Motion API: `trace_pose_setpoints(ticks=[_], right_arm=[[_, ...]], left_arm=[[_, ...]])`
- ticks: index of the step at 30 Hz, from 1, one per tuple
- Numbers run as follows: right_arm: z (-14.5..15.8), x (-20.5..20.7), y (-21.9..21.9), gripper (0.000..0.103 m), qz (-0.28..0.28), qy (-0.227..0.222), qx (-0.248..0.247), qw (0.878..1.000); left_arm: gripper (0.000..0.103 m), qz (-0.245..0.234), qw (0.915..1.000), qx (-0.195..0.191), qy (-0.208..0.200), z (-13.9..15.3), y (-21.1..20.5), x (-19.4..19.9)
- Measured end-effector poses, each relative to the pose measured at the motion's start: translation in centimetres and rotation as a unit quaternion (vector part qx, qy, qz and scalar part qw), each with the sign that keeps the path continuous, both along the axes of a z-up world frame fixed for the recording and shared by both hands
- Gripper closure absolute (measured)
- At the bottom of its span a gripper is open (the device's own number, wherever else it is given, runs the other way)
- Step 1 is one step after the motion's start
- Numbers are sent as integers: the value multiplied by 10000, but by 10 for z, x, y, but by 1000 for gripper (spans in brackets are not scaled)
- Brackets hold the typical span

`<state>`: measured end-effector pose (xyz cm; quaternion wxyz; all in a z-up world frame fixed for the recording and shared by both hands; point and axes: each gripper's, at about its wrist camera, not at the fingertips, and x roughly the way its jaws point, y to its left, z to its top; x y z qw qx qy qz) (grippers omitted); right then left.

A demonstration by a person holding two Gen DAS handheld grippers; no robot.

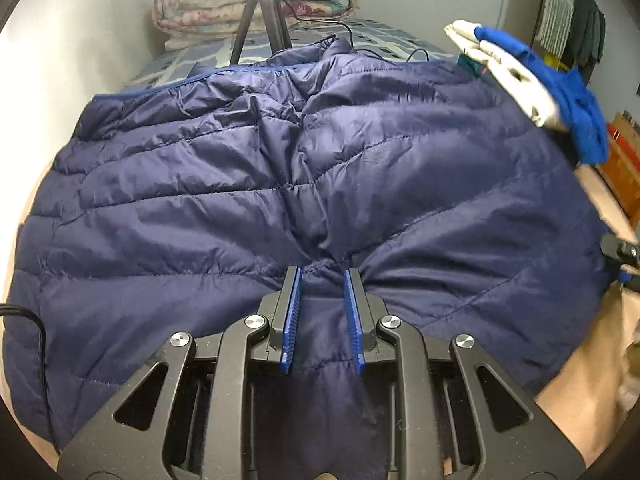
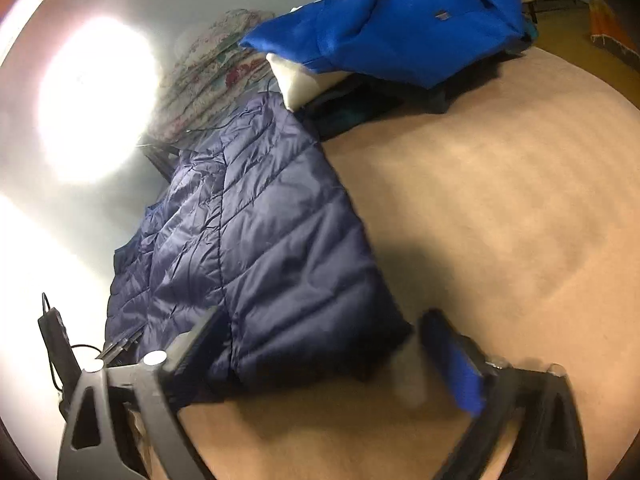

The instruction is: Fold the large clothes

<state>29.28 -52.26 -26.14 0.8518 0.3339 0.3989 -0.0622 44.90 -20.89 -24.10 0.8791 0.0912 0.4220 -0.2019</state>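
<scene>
Left wrist view: my left gripper has its jaws pinching the hem of the navy puffer jacket, spread over the bed. Light, squashy, slippery.

Right wrist view: right gripper jaws spread, straddling the jacket's near corner; I'd grab that stitched edge.

**Supporting surface and its load**

A tan bed surface carries a navy quilted jacket, spread flat with wrinkled panels; one straight edge runs across the tan cover in the right wrist view. Beyond the jacket lies a blue-and-white patterned sheet, on which rests a stack of folded floral quilts against the wall. A bright blue garment lies over a white pillow at the far side, near dark clothing beneath it.
</scene>
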Motion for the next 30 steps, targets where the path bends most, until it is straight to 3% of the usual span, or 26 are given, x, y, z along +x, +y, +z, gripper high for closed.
trace_pose_setpoints(ticks=[2,6,9,11,12,16,20,25,30], right_arm=[[1,11,8,65,185,122,-243,9995],[24,21,26,88,480,120,-1048,9933],[47,21,41,92,674,-9,-1662,9838],[60,22,51,93,745,-98,-1924,9784],[68,21,55,94,761,-153,-2007,9766],[93,22,60,95,798,-364,-2139,9729],[113,30,78,95,841,-561,-2179,9707],[137,34,104,96,956,-834,-2309,9647],[164,39,146,96,1287,-1180,-2635,9487]], left_arm=[[82,9,10000,0,17,3,1,-1],[82,216,9994,-236,-155,30,29,-18],[77,481,9974,-422,-325,54,68,-40],[61,686,9947,-709,-297,64,99,-53],[59,911,9913,-913,-279,69,122,-63],[58,1473,9820,-1122,-374,72,180,-97],[58,1660,9759,-1363,-397,62,211,-130],[58,1489,9790,-1371,-249,52,220,-153],[58,1441,9783,-1469,-258,54,230,-173]])
